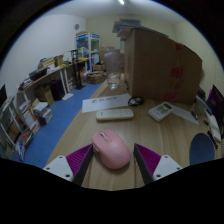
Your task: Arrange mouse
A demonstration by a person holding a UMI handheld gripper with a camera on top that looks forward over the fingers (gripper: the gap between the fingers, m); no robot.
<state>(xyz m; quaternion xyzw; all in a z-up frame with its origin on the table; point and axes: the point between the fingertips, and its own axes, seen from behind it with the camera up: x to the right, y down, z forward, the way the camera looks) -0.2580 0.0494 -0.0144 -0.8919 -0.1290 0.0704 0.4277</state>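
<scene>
A pink computer mouse [111, 147] lies on the light wooden table [150, 132], between my two fingers and reaching a little ahead of them. My gripper [112, 160] is open. The left pad [79, 158] sits close against the mouse's side. The right pad [146, 157] stands off from it with a small gap. The mouse rests on the table on its own.
Beyond the mouse lie a flat white bar-shaped device [113, 114], a small white box [160, 111] and a dark round item [136, 101]. A clear bottle [115, 70] and a big cardboard box [160, 65] stand at the far edge. Blue floor [55, 125] and shelves [88, 50] are left.
</scene>
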